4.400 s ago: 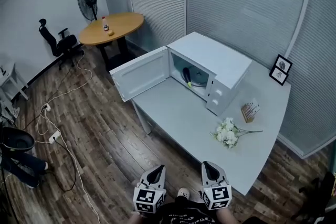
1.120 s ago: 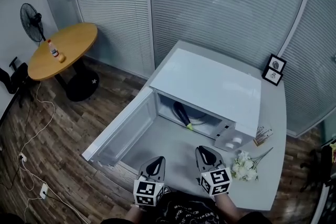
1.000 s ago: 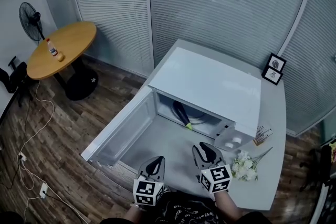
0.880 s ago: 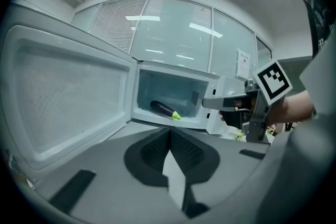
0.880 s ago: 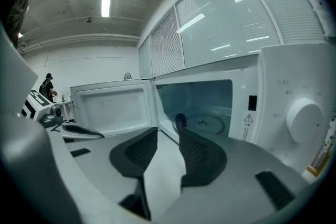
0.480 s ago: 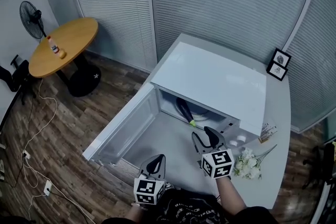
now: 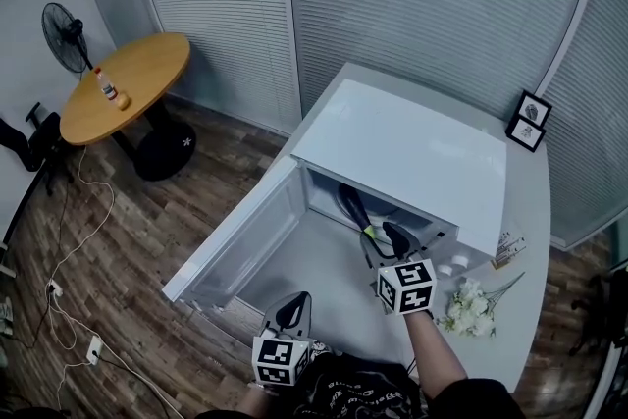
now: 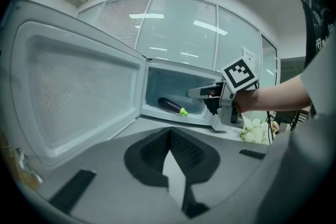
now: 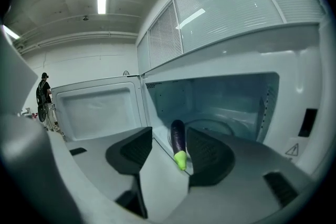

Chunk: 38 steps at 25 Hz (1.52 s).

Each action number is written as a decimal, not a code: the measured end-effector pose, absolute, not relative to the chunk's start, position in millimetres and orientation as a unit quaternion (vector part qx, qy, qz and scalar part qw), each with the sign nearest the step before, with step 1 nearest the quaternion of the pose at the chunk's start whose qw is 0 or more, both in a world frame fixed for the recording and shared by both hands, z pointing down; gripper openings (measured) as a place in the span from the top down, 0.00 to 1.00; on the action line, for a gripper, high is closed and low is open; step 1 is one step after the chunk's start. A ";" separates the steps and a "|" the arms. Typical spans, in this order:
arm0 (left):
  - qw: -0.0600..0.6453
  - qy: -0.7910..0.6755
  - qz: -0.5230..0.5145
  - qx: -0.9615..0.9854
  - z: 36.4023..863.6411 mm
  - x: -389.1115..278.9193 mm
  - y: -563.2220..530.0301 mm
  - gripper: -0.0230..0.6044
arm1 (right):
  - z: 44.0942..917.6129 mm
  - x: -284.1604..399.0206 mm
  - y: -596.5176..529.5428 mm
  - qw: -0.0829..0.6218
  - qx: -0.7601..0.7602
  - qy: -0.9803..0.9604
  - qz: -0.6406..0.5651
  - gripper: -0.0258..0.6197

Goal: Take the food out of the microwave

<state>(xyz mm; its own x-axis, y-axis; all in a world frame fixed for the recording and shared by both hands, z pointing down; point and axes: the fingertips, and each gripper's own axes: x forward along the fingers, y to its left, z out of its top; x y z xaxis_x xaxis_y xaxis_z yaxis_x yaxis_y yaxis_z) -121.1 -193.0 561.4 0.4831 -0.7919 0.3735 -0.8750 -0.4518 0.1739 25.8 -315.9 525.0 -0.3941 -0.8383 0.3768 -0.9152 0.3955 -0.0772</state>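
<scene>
A white microwave (image 7: 407,147) stands on the grey table (image 7: 525,211) with its door (image 7: 245,235) swung wide to the left. Inside lies a dark purple eggplant (image 7: 351,205) with a green stem end, on the glass turntable. My right gripper (image 7: 383,236) is open at the mouth of the cavity. In the right gripper view the eggplant (image 9: 178,139) lies just ahead between the spread pads, touching neither. My left gripper (image 7: 291,302) hangs back near the table's front edge, its tips together and empty. The left gripper view shows the eggplant (image 8: 170,106) and the right gripper (image 8: 202,94) beyond it.
White flowers (image 7: 469,307) and a small card box (image 7: 507,248) lie right of the microwave, and two picture frames (image 7: 530,121) stand at the back. On the wooden floor are a round table (image 7: 123,83), a fan (image 7: 62,26) and cables. A person (image 9: 43,97) stands far off.
My right gripper has moved forward from the table's front to the microwave's mouth and spread its jaws. The left gripper has stayed where it was.
</scene>
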 end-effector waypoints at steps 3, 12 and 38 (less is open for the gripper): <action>0.175 -0.496 0.123 0.841 562.6 -125.6 -191.2 0.95 | 526.0 21.8 -325.5 0.147 0.531 -0.824 0.134 0.66; 0.178 -0.501 0.129 0.837 566.0 -130.6 -189.7 0.95 | 536.9 15.7 -353.8 0.168 0.528 -0.822 0.135 0.66; 0.211 -0.489 0.169 0.829 588.9 -130.4 -183.9 0.95 | 594.4 10.2 -396.3 0.236 0.508 -0.804 0.200 0.66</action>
